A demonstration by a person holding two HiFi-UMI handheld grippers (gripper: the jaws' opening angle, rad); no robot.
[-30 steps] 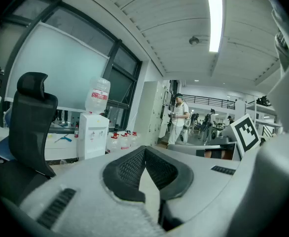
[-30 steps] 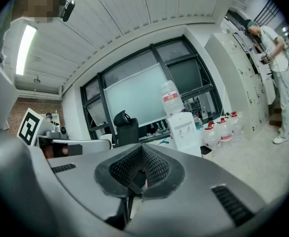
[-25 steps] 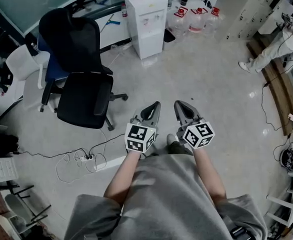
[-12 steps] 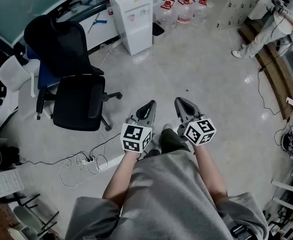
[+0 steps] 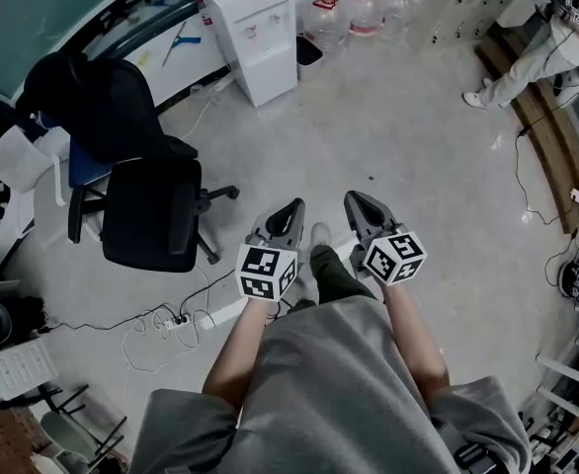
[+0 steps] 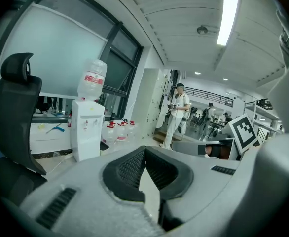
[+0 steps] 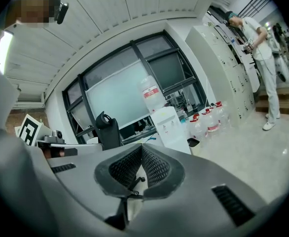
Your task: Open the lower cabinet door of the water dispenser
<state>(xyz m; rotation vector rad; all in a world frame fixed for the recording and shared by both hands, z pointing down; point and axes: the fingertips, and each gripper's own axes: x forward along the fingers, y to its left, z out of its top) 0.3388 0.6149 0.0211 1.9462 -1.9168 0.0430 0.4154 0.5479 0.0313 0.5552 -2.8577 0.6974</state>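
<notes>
The white water dispenser stands at the far side of the room against a desk, its lower cabinet door closed; it also shows small in the left gripper view as the dispenser with a bottle on top, and in the right gripper view as the dispenser. My left gripper and right gripper are held side by side in front of my body, several steps short of it. Both are shut and hold nothing. In the gripper views the left gripper and right gripper have their pads together.
A black office chair stands left of my path. Several water bottles sit right of the dispenser. A power strip with cables lies on the floor at the left. A person in white stands at the far right.
I have walked closer to the dispenser: chair, dispenser and bottles have slid down and left in the head view. Both grippers stay shut, side by side.
</notes>
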